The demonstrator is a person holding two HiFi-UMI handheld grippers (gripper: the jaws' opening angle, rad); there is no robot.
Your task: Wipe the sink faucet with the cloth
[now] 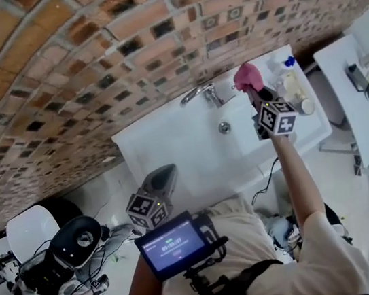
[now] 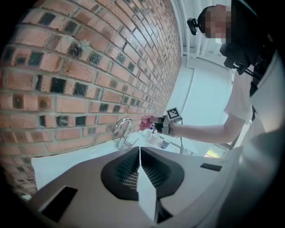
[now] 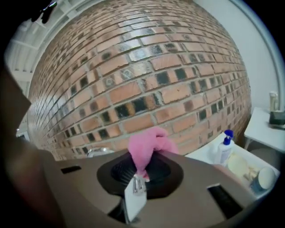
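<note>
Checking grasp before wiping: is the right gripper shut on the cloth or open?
Shut. In the right gripper view the right gripper pinches the bunched pink cloth between closed jaws.

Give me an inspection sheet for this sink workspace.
Surface: white sink, nothing in the basin.
Job's things: faucet at the wall; pink cloth held beside it, not touching.
Clutter: pump bottle and small containers on the sink's right ledge.
Grippers: right gripper shut on the cloth; left gripper shut, empty, away from the sink.
Cables: cable hanging below the sink.
Surroundings: brick wall; white side table.
</note>
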